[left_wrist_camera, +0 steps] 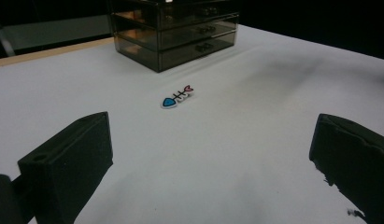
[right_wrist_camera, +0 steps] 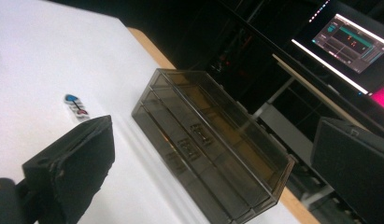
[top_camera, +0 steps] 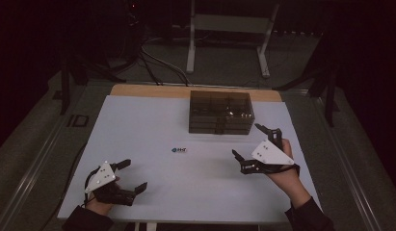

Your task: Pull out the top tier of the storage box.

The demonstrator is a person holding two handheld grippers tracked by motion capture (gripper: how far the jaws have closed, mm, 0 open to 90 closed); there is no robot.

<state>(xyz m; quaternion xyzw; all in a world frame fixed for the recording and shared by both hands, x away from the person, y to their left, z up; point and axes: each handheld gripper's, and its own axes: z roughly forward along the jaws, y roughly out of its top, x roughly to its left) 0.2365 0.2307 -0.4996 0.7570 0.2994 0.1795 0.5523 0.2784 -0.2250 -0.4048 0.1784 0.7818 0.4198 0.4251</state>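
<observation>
Two tongs, left (top_camera: 130,176) and right (top_camera: 250,143), agape and empty; drawer box (top_camera: 219,112) ahead, fish-shaped sticker (top_camera: 179,150) between, presumably awaiting approach.

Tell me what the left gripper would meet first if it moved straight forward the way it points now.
Probably the small fish-bone-shaped eraser lying on the white table; the left gripper is open, aimed at it. The smoky transparent plastic drawer box stands farther behind.

Left hand-held gripper (top_camera: 128,175) jaws apart, right hand-held gripper (top_camera: 250,142) likewise
</observation>
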